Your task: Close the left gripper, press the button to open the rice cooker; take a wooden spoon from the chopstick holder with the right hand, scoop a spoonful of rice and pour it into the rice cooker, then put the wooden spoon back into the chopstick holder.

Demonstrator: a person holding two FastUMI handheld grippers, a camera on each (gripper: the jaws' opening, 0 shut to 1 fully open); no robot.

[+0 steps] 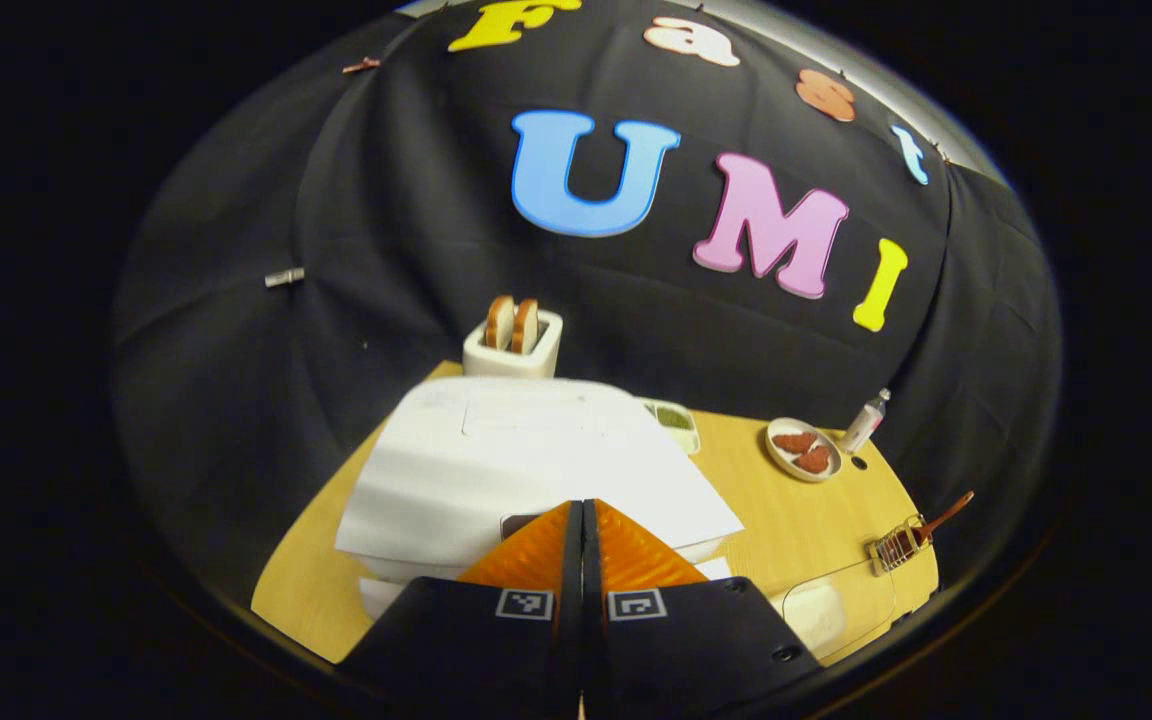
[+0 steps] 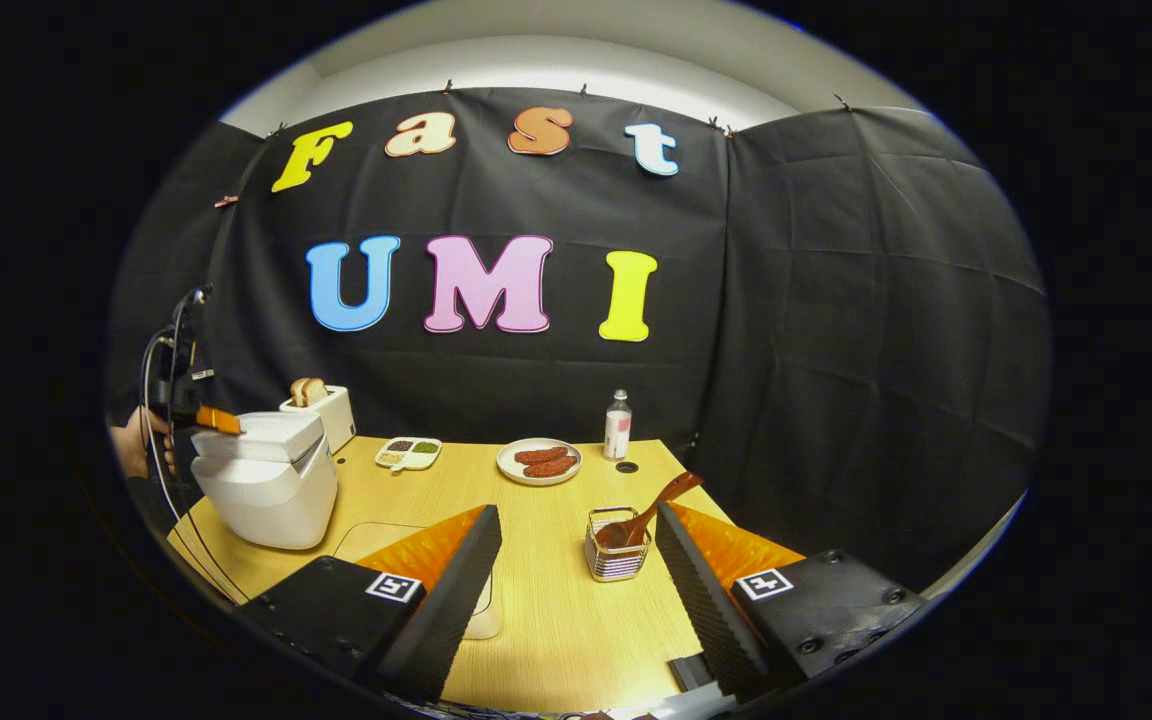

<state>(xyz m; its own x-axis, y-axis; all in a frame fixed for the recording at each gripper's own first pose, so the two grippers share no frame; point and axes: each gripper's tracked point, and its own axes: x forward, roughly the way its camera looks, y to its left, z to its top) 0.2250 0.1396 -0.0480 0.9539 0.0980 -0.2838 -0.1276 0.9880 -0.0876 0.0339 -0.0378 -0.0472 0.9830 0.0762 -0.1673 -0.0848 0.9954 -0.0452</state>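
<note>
Left gripper clenched with nothing between its fingers, tips at rice cooker lid front near tabletop left edge; right gripper released, hovering before chopstick holder holding wooden spoon mid-tabletop.

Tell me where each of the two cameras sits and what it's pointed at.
Left gripper view: rides the left hand-held gripper, shut, looking down over the closed white rice cooker; its own two fingers meet at the bottom.
Right gripper view: rides the right hand-held gripper, open, facing across the table at the spoon in the wire holder; far left, a hand holds the left gripper on the cooker.
Shared: cooker, toaster, plate, bottle, holder.
</note>
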